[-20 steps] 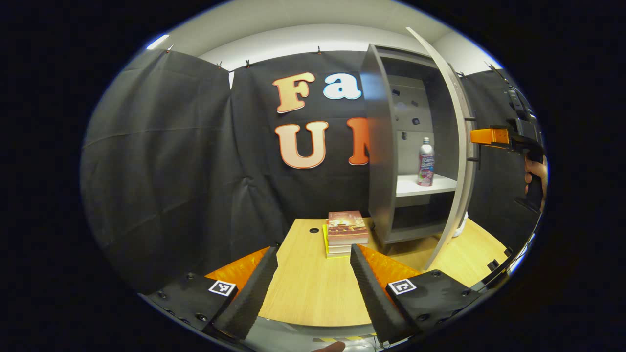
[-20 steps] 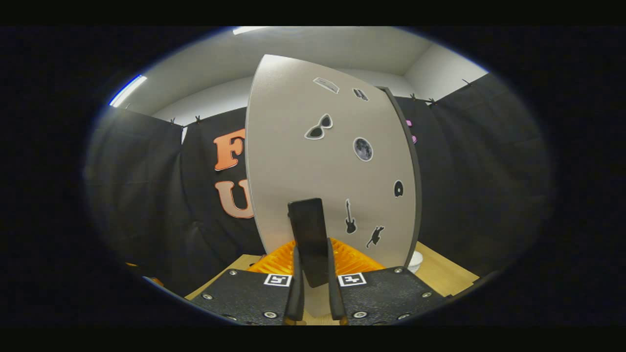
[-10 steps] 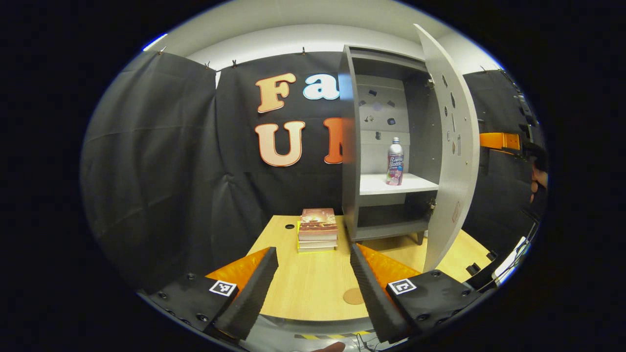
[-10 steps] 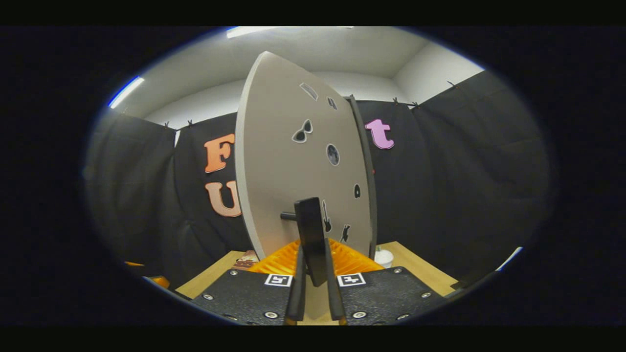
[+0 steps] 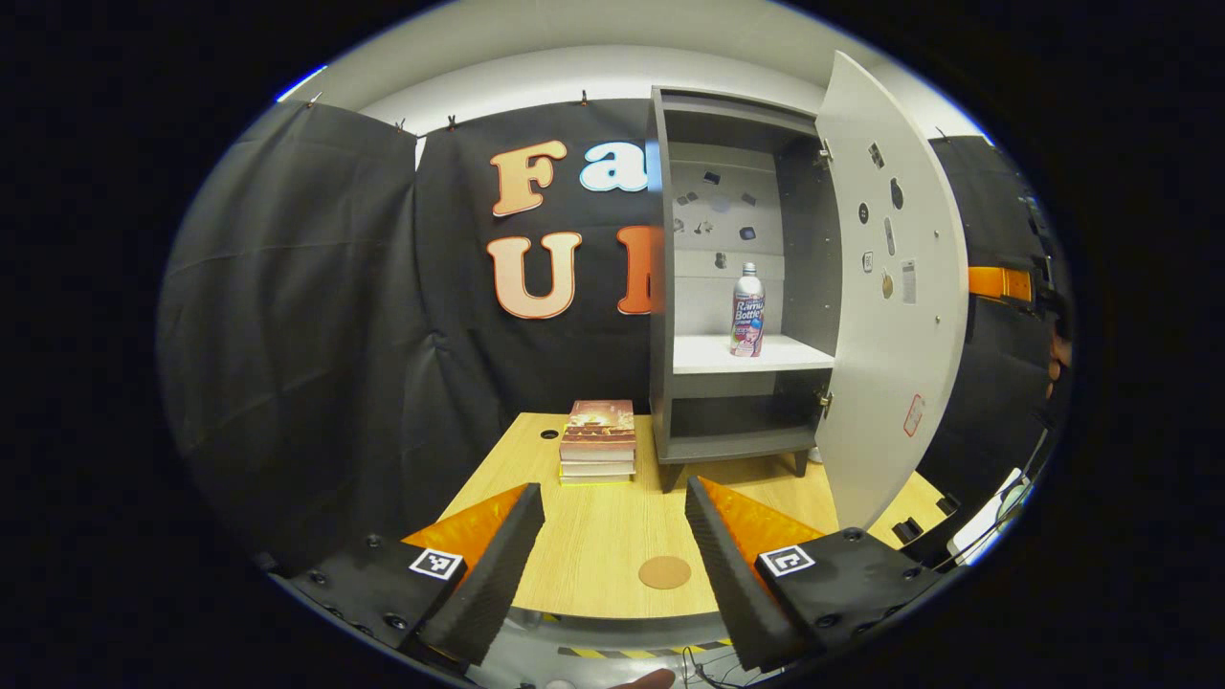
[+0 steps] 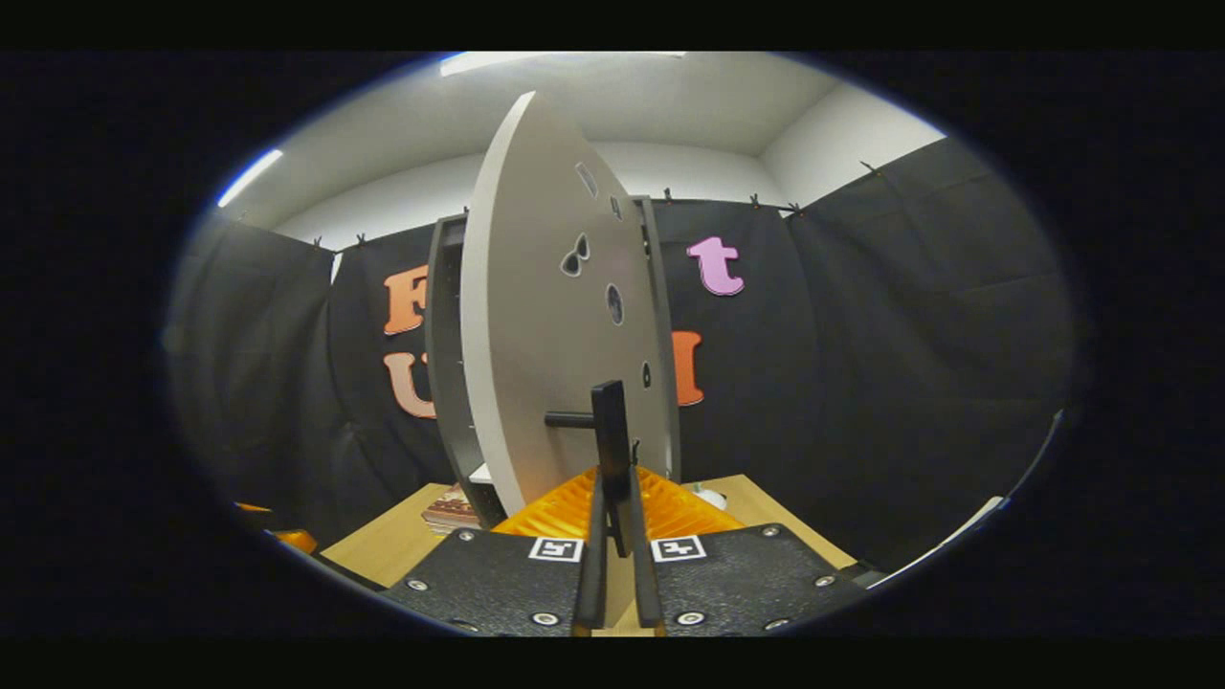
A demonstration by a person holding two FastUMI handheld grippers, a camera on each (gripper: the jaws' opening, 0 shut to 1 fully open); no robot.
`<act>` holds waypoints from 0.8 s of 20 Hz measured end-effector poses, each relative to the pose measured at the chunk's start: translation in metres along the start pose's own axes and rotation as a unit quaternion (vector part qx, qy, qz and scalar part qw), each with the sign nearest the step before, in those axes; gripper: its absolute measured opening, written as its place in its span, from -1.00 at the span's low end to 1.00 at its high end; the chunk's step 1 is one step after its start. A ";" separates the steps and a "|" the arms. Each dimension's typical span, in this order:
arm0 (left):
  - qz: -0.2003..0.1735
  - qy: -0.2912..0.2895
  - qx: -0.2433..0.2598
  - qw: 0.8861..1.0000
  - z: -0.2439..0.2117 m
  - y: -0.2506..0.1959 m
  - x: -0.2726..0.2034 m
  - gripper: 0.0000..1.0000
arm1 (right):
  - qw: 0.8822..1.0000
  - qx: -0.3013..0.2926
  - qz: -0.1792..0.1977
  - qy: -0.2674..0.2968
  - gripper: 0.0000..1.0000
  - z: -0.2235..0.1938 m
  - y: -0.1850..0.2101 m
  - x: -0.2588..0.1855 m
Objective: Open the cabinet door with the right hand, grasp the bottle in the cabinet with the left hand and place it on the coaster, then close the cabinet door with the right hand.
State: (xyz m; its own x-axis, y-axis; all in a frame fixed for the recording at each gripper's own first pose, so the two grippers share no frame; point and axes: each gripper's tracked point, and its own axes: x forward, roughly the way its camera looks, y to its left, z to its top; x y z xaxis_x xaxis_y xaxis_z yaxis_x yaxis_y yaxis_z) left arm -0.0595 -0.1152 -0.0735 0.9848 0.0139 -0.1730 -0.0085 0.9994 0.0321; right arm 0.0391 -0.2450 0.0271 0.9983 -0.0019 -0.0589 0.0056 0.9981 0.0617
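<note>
While unheld, bottle (image 5: 747, 311) beyond left claw (image 5: 612, 560)

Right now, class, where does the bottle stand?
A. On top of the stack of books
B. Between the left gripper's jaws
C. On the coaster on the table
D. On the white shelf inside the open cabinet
D: in the left gripper view the bottle stands upright on the white shelf inside the cabinet, whose door is swung open.

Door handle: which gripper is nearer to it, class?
Right. The right gripper is shut on the door handle. The left gripper hangs open above the table's near edge, well short of the cabinet door.
</note>
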 end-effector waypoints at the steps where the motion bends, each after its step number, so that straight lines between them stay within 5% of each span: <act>1: 0.001 0.000 0.002 1.000 -0.001 -0.002 -0.002 0.92 | 1.000 0.002 -0.003 -0.001 -0.70 0.000 -0.008 -0.001; 6: 0.003 0.004 0.006 1.000 -0.004 -0.016 -0.008 0.94 | 1.000 0.007 -0.007 0.001 -0.71 0.002 -0.049 0.001; 9: 0.003 0.007 0.007 1.000 -0.007 -0.023 -0.009 0.92 | 1.000 0.002 -0.015 0.002 -0.89 0.004 -0.072 0.000; 10: 0.005 0.006 0.006 1.000 -0.007 -0.025 -0.011 0.92 | 1.000 0.004 -0.018 0.002 -0.71 0.005 -0.078 0.000; 13: 0.010 0.005 0.006 1.000 -0.005 -0.029 -0.013 0.94 | 1.000 0.008 -0.023 -0.001 -1.00 0.008 -0.103 0.004; 16: 0.013 0.004 0.008 1.000 -0.004 -0.037 -0.013 0.94 | 1.000 0.013 -0.007 0.001 -0.92 0.008 -0.107 0.004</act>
State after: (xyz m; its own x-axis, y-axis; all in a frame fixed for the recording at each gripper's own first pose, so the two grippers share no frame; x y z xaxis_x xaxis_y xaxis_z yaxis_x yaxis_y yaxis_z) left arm -0.0731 -0.1525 -0.0761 0.9827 0.0406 -0.1806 -0.0315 0.9981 0.0529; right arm 0.0427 -0.3519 0.0281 0.9979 -0.0161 -0.0620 0.0215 0.9959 0.0874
